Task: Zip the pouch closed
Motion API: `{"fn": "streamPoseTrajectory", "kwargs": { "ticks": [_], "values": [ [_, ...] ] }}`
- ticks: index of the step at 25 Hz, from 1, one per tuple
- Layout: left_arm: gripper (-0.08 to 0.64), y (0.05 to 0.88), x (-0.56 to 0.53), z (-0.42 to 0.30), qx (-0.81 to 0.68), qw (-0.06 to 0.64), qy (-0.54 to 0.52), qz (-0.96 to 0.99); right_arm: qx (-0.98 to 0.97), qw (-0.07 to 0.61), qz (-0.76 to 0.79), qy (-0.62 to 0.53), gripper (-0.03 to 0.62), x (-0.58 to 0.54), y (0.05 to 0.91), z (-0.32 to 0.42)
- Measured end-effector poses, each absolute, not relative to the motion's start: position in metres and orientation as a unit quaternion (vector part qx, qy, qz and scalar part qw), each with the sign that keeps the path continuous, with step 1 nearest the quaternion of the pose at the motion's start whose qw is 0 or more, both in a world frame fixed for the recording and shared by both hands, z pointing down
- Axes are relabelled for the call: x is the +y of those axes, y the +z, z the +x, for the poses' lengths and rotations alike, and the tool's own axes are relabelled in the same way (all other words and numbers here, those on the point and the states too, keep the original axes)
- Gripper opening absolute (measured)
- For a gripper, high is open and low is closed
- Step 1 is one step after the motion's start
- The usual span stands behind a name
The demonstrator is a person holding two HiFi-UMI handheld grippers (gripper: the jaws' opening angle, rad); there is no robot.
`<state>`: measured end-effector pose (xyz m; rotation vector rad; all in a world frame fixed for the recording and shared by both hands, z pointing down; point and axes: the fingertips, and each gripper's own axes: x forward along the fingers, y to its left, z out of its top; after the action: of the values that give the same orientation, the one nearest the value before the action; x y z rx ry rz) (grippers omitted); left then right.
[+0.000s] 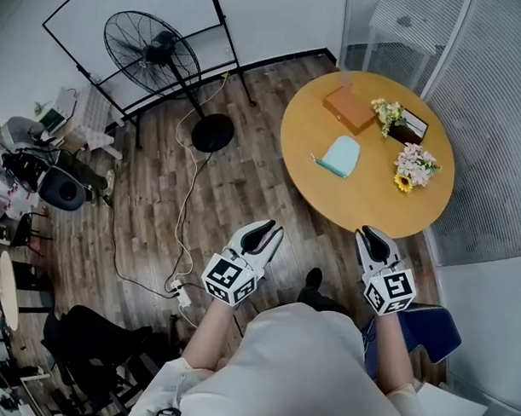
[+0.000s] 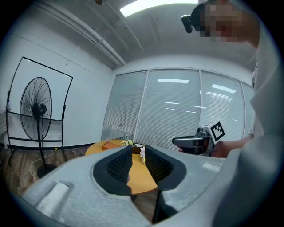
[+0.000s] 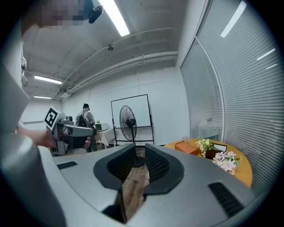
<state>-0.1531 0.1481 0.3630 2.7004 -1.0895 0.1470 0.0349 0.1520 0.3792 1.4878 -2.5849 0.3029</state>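
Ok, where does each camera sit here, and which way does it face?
Head view: on the person's head, facing steeply down at floor, round table and pouch; shows torso, forearms, left gripper, right gripper.
Left gripper view: on the left gripper, facing along its open jaws toward the table; right gripper at right.
Right gripper view: on the right gripper, facing along its open jaws toward the fan; left gripper at left.
Shared: all three show the table and both grippers.
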Motion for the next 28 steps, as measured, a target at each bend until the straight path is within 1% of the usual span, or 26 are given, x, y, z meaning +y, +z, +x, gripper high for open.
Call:
{"fn": "streamPoseTrajectory", "kwargs": {
  "ticks": [12, 21, 28],
  "values": [
    [0.08, 0.375, 0.049, -0.099, -0.402, 0.118, 0.064, 0.906, -0.878, 0.068, 0.46, 0.114, 0.064, 0.039, 0.395, 0.087],
    [0.08, 0.383, 0.009, -0.075, -0.413, 0.126, 0.068, 0.899, -0.882, 0.064, 0.45, 0.126, 0.064, -0.008, 0.405, 0.11],
    [0.08, 0.39, -0.01, -0.071, -0.413, 0.137, 0.073, 0.898, -0.881, 0.07, 0.447, 0.137, 0.064, -0.026, 0.412, 0.11]
  ]
}}
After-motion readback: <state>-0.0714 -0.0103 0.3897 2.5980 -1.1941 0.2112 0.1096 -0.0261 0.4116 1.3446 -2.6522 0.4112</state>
